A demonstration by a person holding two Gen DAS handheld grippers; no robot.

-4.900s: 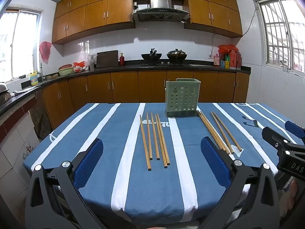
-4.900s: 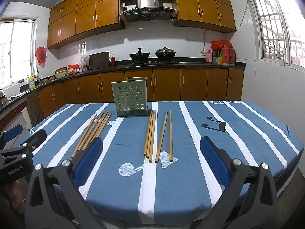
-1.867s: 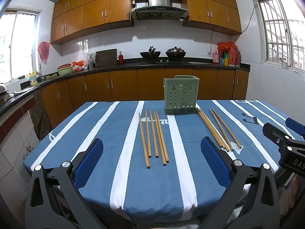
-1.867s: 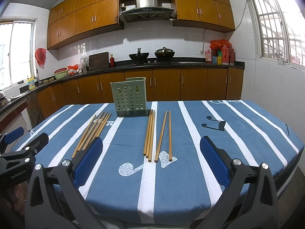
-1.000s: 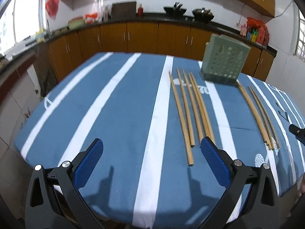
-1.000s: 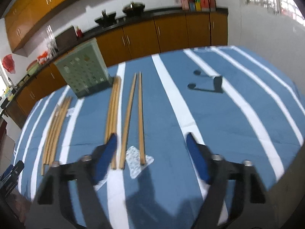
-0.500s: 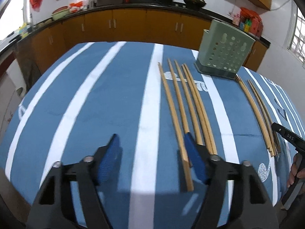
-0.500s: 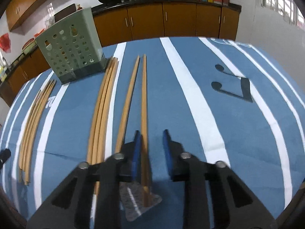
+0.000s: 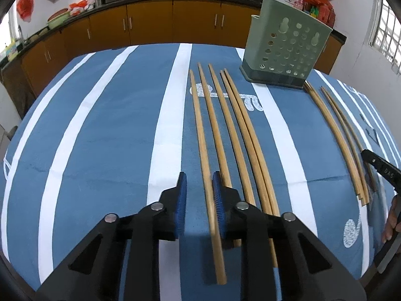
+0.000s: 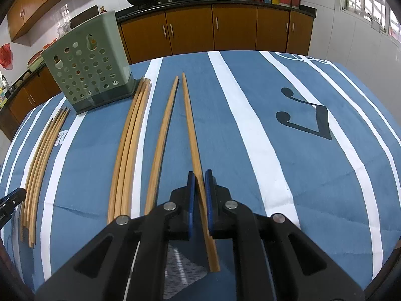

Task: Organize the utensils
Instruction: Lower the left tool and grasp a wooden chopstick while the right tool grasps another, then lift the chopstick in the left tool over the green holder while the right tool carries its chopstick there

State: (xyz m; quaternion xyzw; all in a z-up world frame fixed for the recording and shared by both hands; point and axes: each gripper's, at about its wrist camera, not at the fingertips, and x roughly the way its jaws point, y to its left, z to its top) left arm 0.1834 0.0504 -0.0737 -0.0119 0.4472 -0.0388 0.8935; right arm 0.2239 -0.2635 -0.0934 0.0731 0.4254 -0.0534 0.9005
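Several wooden chopsticks lie in two groups on the blue striped tablecloth, in front of a green perforated holder. My left gripper is low over the left group, jaws closing around the leftmost chopstick. That stick lies against the right pad, and a gap shows on the left side. My right gripper is closing tight onto the rightmost chopstick of the right group, near its thick end, with both pads against it. The stick lies flat on the cloth.
Beside the held stick lie a single chopstick and a tight bundle. The table's near edge is just below both grippers. A hand shows at the right edge of the left wrist view. Kitchen cabinets stand behind the table.
Both grippers tipped down and came in low over the chopsticks. Their jaws went from wide apart to narrow, the right one onto a stick, the left one around a stick.
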